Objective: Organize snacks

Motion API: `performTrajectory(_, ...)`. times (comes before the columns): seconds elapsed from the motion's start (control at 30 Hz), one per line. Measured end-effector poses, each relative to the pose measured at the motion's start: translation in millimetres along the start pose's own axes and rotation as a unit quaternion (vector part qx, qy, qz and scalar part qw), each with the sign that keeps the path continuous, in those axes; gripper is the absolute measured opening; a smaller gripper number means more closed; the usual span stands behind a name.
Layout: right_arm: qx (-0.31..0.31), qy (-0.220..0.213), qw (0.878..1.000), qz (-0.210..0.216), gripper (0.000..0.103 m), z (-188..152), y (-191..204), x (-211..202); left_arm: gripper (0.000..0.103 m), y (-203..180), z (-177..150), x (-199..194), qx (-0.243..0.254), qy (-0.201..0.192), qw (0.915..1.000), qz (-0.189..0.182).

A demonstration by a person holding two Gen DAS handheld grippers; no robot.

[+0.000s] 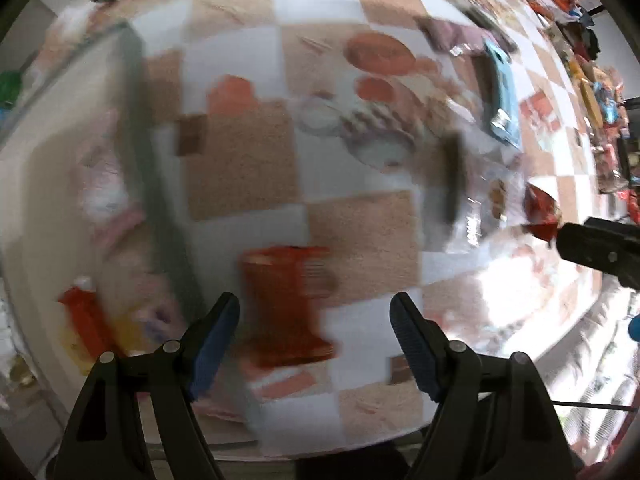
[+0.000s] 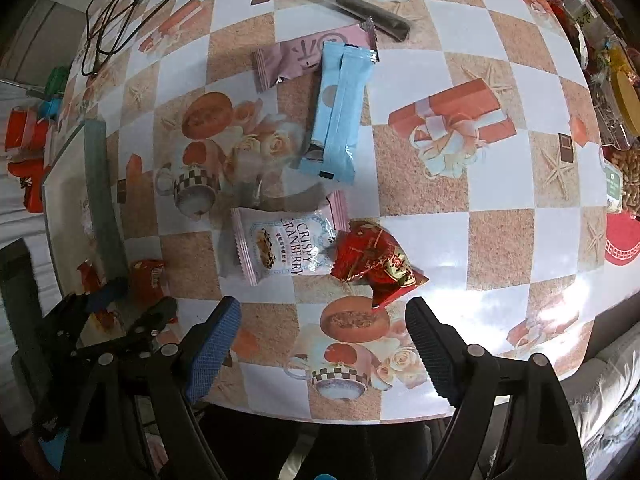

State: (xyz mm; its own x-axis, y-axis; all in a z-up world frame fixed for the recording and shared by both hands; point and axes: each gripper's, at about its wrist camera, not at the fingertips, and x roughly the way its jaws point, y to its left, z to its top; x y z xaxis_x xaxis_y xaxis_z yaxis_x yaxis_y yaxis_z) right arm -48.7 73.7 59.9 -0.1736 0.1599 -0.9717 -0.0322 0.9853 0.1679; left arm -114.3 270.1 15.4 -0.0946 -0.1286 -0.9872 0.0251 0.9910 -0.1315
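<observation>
While both tongs hung spread and empty, the right tongs [image 2: 322, 340] sat nearer the red packet [image 2: 374, 264], lying slantwise just ahead of its tips.

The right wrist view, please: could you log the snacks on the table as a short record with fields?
surface: table with a checked, printed cloth
light blue packet: long, lying partly over the pink packet
dark stick packet: at the far end, beyond the pink one
cranberry packet: white and pink, touching the red packet
orange packet: beside the grey tray edge
right claw: open, empty, short of the red packet
left claw: open, near the orange packet
</observation>
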Motion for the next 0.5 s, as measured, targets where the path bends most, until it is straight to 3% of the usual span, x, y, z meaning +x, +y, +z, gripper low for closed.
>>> performTrajectory(0.07,-0.002,0.0,1.0,0.002,0.085,-1.6,0.7,-0.1,0.081,-8.3,-0.6,2.0,0.006,0.003,0.9999,-0.013)
performTrajectory(0.17,-0.002,0.001,1.0,0.002,0.085,-3.6,-2.8,0.2,0.081,-11.9,-5.5,-2.4,0.013,-0.018,0.9995,0.024)
performTrajectory(0.3,0.007,0.004,1.0,0.003,0.085,-4.7,-11.0,0.8,0.08,18.9,-11.6,-12.5,-0.03,-0.034,0.9989,-0.012)
performTrajectory(0.4,0.01,0.006,1.0,0.004,0.085,-5.4,-15.6,2.4,0.081,36.5,-18.9,-15.1,-0.032,-0.033,0.999,0.0)
performTrajectory(0.5,0.013,0.01,1.0,0.008,0.085,-7.4,-16.3,5.4,0.081,48.4,-22.9,-13.2,-0.046,-0.022,0.9986,-0.012)
